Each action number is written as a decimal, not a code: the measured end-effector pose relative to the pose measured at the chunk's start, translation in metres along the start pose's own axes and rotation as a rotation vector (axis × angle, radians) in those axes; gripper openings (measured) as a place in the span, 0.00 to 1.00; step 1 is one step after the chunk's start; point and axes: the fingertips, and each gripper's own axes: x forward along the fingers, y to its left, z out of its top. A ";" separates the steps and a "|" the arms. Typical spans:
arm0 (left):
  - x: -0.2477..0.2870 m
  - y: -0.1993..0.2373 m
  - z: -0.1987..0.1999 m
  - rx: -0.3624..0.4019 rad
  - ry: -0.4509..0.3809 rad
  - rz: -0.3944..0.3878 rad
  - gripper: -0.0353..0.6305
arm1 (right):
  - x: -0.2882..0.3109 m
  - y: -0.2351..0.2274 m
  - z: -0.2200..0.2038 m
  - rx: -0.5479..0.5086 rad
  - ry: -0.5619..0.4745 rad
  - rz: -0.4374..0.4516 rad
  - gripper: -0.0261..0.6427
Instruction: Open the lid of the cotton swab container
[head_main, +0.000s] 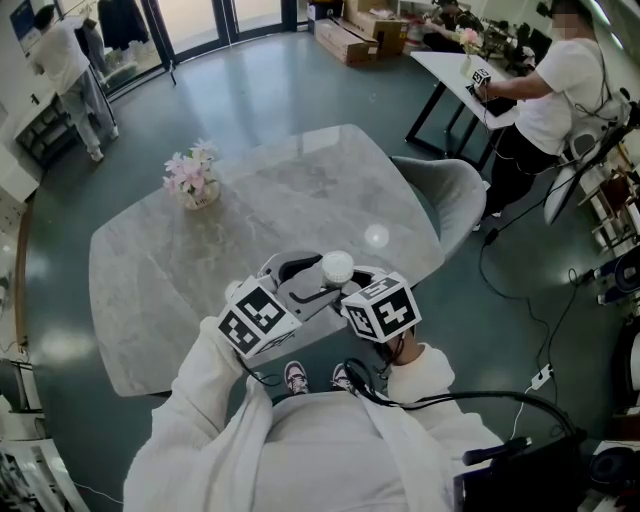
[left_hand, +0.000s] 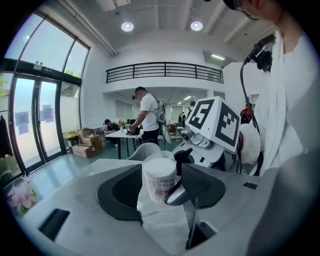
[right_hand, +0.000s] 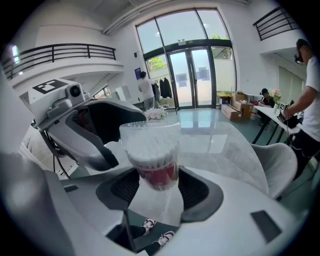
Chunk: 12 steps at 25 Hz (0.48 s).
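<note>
The right hand-held gripper (right_hand: 159, 186) clamps the cotton swab container (right_hand: 154, 152) low, above the tabletop (head_main: 180, 290) edge, while the left hand-held gripper (left_hand: 161, 188), jaws apart, seemingly brackets its lid (right_hand: 150, 131); an off-centre squeeze could twist the container free.

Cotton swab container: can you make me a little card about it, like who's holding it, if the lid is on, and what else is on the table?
thing: cotton swab container, clear, packed with white swabs, red label low down
lid: clear, on top, not opened
right gripper: shut on the container's lower part
left gripper: jaws apart, one on each side of the container
place: over the near edge of the grey table
also there: pink flowers, far side of the table
</note>
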 end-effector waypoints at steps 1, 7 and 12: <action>-0.001 0.001 0.000 0.016 0.000 0.009 0.41 | 0.000 0.000 0.000 0.000 0.007 0.000 0.49; -0.003 0.003 0.005 0.104 0.002 0.054 0.39 | 0.000 0.006 0.002 -0.016 0.020 0.009 0.49; -0.006 0.004 0.008 0.063 -0.020 0.049 0.38 | -0.002 0.007 0.003 -0.017 0.010 0.019 0.49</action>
